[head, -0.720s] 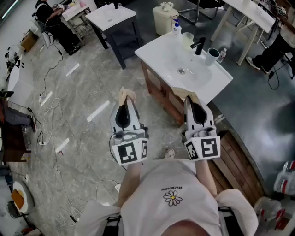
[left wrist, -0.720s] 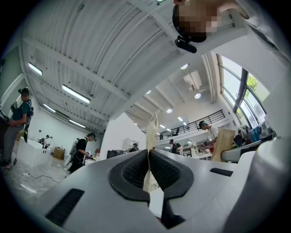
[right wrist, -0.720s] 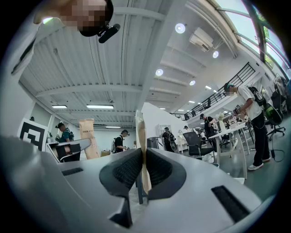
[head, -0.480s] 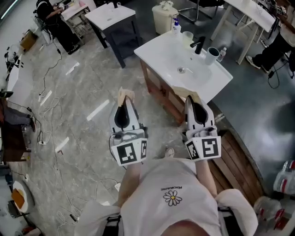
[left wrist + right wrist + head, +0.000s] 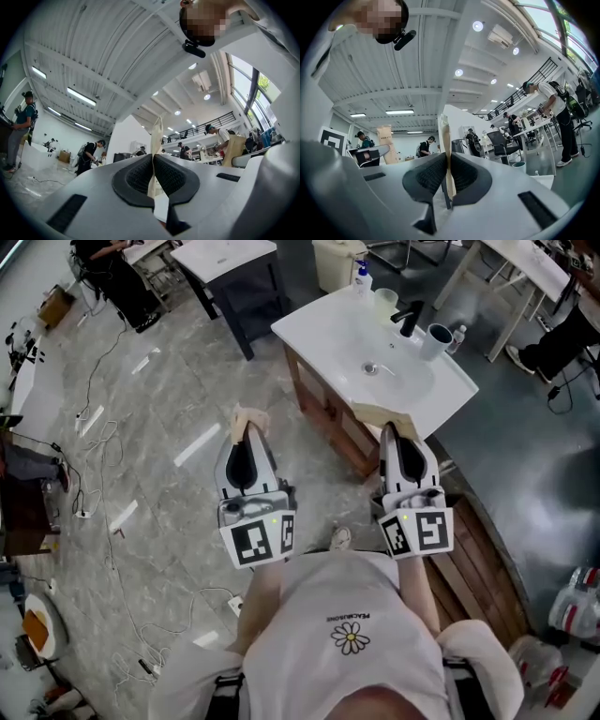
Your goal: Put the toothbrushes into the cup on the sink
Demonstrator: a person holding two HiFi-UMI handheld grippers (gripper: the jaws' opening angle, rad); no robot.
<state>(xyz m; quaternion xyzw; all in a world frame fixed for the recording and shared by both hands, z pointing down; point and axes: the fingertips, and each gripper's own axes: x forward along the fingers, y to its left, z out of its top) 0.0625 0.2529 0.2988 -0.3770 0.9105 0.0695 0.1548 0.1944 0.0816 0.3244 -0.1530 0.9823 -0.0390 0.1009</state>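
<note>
Low at centre, left gripper (image 5: 249, 431) and right gripper (image 5: 388, 430) each pinch a thin beige strip (image 5: 247, 417). White rectangular sink counter (image 5: 323, 334) has its edge just above the right gripper; grey marbled floor (image 5: 159, 493) opens left.

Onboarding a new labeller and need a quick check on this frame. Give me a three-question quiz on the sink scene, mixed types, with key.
1. True or false: the left hand-held gripper and the right hand-held gripper are each shut on a thin tan strip.
2. Pick one: in the head view, the dark-lined cup stands A) in the basin, B) between the black faucet and the small bottle, C) on the floor.
3. Short answer: how many tan strips stick out of that cup?
Key: 1 true; 2 B; 3 none.
</note>
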